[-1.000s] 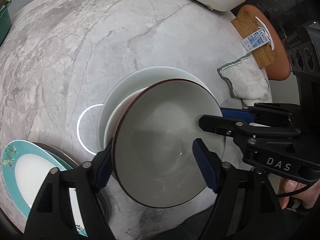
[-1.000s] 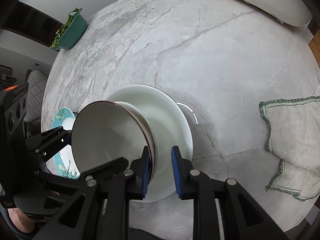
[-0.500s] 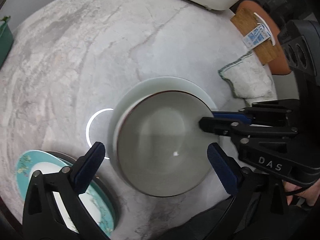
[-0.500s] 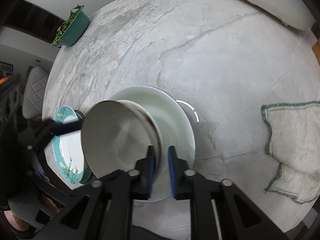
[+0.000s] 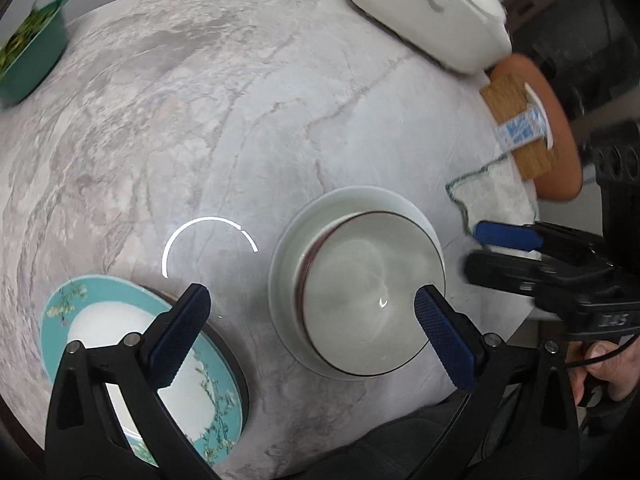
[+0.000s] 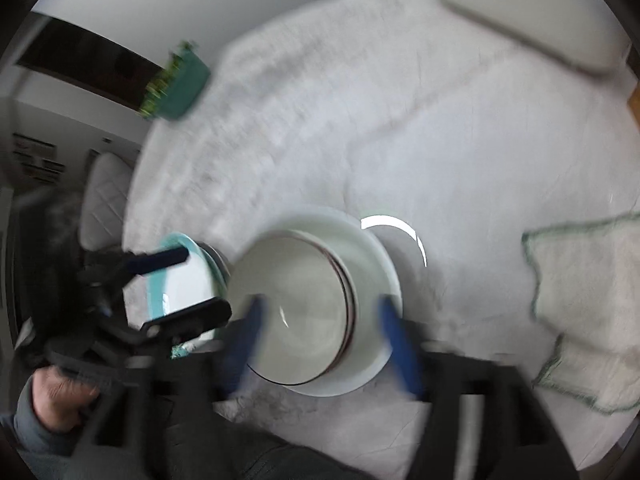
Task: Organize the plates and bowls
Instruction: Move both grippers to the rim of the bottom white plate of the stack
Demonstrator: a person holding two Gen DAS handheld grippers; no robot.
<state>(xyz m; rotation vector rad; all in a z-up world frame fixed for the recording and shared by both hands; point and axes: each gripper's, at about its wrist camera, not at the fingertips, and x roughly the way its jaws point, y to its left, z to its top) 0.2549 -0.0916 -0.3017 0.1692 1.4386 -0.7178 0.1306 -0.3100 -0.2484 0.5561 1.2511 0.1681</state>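
Observation:
A grey bowl with a dark red rim [image 5: 372,296] sits nested on another bowl inside a white plate [image 5: 316,216] on the marble table; the stack also shows in the right wrist view [image 6: 296,308]. A teal floral plate [image 5: 120,344] lies on a dark plate at the lower left, also in the right wrist view [image 6: 180,276]. My left gripper [image 5: 308,332] is open and empty, raised between the teal plate and the stack. My right gripper [image 6: 320,332] is open and empty above the stack, blurred by motion; it shows right of the stack in the left wrist view [image 5: 504,244].
A folded white cloth with green edging [image 6: 588,300] lies to the right. A teal planter [image 5: 28,56] stands at the far left. A white oval lid [image 5: 424,12] lies at the back. A wooden board [image 5: 520,120] rests on an orange plate at the right edge.
My right gripper let go of the grey bowl's rim, opened wide and pulled back. The bowl now rests in the stack. My left gripper opened wider and drew up and back.

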